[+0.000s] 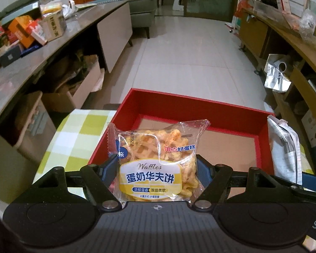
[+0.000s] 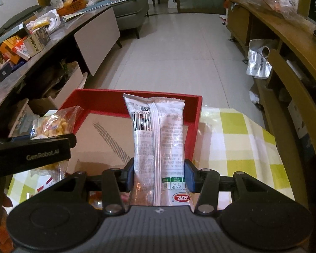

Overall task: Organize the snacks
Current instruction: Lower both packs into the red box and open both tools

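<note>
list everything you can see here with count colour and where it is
waffle packet: 1, clear with yellow label, held over the near edge of the red box
white snack packet: 1, white and silver, back side showing, held over the box
red box: 1, red walls, brown floor, nothing lying in it, on the checked cloth
checked cloth: 1, yellow-green and white, under the box
boxes and bags: several, mixed colours, on the long counter at left
left gripper: 1, black with blue pads, shut on the waffle packet
right gripper: 1, black with blue pads, shut on the white snack packet

Both wrist cameras look steeply down along their fingers, close above the table, sharing the red box (image 1: 200, 107) (image 2: 137, 97) and floor beyond.
</note>
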`<state>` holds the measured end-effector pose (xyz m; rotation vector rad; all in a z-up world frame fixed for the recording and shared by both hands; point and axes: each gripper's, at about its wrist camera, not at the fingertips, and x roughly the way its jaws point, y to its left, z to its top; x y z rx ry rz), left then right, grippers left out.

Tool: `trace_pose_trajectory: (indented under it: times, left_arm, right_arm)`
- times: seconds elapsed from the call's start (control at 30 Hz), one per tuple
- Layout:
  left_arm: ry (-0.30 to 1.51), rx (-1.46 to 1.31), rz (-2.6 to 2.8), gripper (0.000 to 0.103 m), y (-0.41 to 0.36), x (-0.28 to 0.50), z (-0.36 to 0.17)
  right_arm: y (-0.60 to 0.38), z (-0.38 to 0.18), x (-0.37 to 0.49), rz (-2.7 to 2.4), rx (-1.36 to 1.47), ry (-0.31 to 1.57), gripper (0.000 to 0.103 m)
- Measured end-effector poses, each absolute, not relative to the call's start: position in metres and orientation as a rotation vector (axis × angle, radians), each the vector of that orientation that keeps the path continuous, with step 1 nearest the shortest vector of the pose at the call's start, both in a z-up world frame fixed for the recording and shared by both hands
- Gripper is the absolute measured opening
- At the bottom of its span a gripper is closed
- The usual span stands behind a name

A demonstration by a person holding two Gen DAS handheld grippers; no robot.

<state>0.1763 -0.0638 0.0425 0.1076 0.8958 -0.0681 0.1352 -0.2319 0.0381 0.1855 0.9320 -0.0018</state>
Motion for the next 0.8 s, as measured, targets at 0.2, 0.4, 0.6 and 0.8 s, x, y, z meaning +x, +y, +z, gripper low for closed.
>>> trace_pose_trajectory:
  times: [0.2,0.4,0.6,0.8]
  left_arm:
    - [0.905,0.150,-0.059,0.080,-0.067,0.192,0.030]
    - [0.913,0.169,-0.049,0.080,-0.068,0.203,0.020]
    - [0.950,0.165,-0.065,0.085,-0.070,0.209,0.010]
    - [0.961,0.105,-0.061,0.094,-0.062,0.213,0.012]
  right_arm:
    - [-0.231,0.028,0.155,0.005,0.185,0.922,0.053]
    - [-0.225,0.010,0.168,0.023,0.183,0.938,0.053]
    - [-0.225,0.003,0.173,0.037,0.196,0.935,0.054]
    - [-0.228,0.002,0.175,0.032,0.211,0.923,0.056]
